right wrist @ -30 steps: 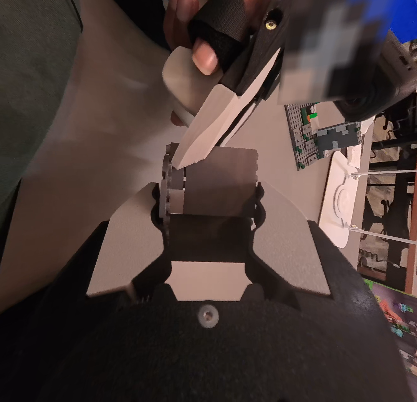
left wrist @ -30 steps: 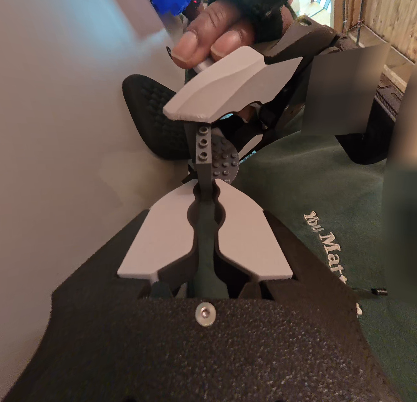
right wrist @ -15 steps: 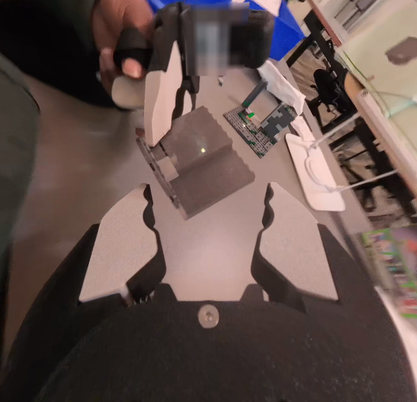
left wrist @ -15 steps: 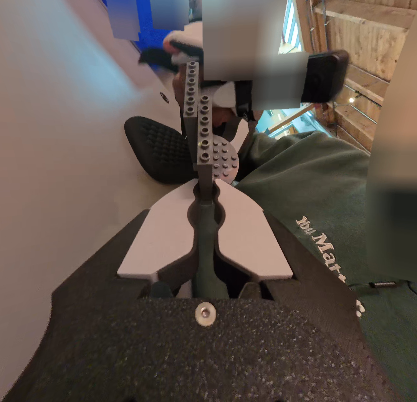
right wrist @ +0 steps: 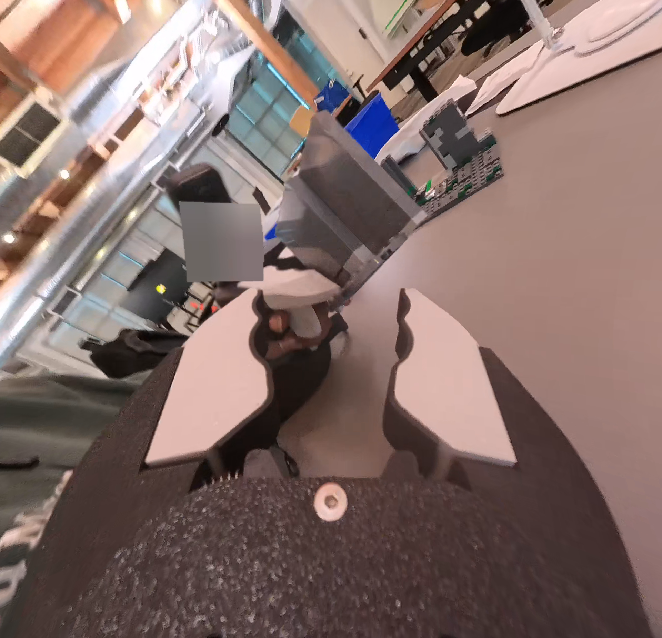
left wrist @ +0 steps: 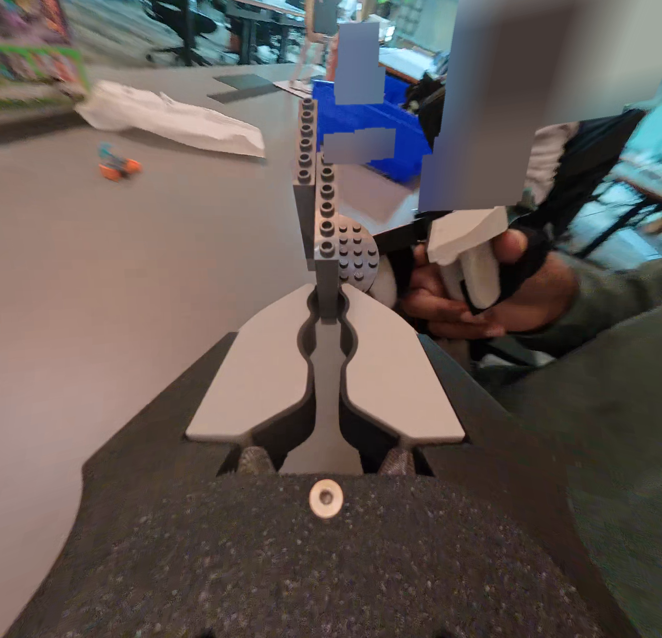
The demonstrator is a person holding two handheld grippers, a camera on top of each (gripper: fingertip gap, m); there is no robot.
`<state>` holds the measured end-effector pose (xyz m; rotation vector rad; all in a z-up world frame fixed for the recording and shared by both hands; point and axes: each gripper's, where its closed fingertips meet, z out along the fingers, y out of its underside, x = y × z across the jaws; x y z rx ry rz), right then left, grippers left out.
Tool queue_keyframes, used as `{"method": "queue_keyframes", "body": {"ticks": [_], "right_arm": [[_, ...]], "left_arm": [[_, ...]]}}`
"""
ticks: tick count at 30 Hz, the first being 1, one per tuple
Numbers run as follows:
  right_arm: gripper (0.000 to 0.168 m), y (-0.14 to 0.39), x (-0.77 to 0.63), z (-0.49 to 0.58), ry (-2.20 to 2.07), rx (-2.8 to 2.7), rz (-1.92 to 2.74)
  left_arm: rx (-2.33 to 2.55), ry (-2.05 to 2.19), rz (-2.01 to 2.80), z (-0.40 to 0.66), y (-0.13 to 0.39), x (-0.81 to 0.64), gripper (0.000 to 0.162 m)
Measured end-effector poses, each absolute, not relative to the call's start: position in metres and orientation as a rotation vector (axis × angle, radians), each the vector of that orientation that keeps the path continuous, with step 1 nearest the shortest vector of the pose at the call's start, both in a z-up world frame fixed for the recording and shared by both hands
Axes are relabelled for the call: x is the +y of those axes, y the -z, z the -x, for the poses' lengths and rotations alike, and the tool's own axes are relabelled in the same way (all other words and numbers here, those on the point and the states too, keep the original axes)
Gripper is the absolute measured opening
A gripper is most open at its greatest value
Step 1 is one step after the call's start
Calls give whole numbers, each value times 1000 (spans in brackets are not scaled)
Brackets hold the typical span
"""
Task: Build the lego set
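My left gripper is shut on a dark grey lego assembly: tall studded wall pieces with a round studded plate on their right side. It holds the assembly above the grey table. The same assembly shows in the right wrist view, held by the other gripper's white fingers. My right gripper is open and empty, just short of the assembly. A grey baseplate with a partly built grey structure sits on the table at the far right.
A small orange and teal lego piece and a crumpled white bag lie on the table. A blue bin stands behind. A white flat tray lies beyond the baseplate. A person's gloved hand holds the right gripper. My two grippers' fingertips are within a few centimetres of each other.
My right gripper has let go of the assembly, opened and drawn back. My left gripper has kept its hold and swung round, so the table and room now show behind the assembly.
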<state>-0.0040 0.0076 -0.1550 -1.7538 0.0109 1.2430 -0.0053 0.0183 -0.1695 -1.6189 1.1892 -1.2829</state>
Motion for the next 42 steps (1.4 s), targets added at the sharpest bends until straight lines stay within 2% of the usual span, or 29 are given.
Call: {"method": "queue_keyframes", "body": {"ticks": [6, 14, 17, 18, 24, 33, 42], "right_arm": [[87, 156, 37, 21, -1272, 187, 1723], [102, 141, 55, 34, -1301, 205, 1648], [98, 141, 58, 33, -1324, 217, 1641], [92, 140, 59, 33, -1329, 214, 1630], [76, 130, 52, 32, -1401, 133, 1501], [75, 116, 44, 27, -1561, 87, 1338], [77, 109, 32, 23, -1707, 17, 1298]], "left_arm": [[1179, 839, 1515, 7, 170, 37, 8], [1156, 500, 1425, 13, 168, 50, 8], [1169, 394, 1371, 14, 165, 51, 8], [1172, 360, 1353, 14, 163, 52, 8], [1210, 192, 1305, 14, 158, 55, 9], [1251, 58, 1196, 12, 142, 50, 9], [1268, 133, 1144, 20, 134, 42, 22]]}}
